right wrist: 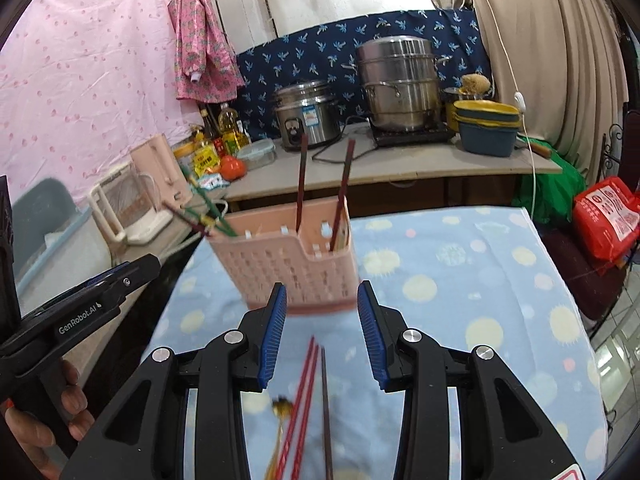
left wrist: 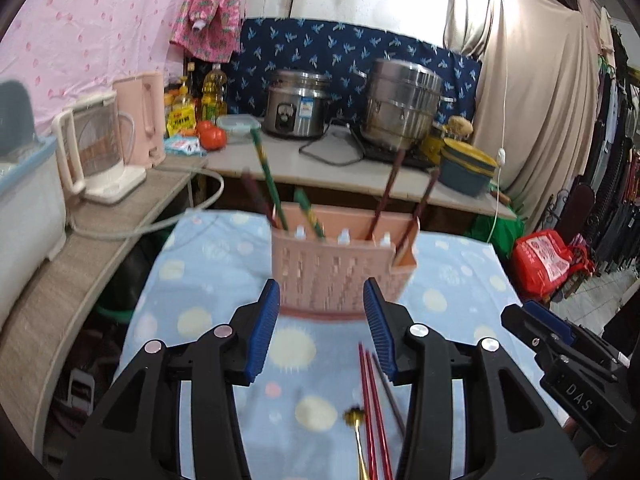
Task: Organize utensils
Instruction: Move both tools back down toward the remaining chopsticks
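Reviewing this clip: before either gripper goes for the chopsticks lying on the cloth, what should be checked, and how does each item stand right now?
1. Left gripper empty, jaws apart: ok.
2. Right gripper empty, jaws apart: ok.
3. Red chopsticks lie on the blue dotted cloth, in reach below the right gripper: ok.
4. The dark chopstick and the gold-tipped utensil lie close beside the red pair, so a single pick may catch a neighbour: not ok.
5. Pink holder stands upright on the cloth with open space between the chopsticks already in it: ok.
6. Whether the red pair lies touching or slightly apart: cannot tell, blurred.
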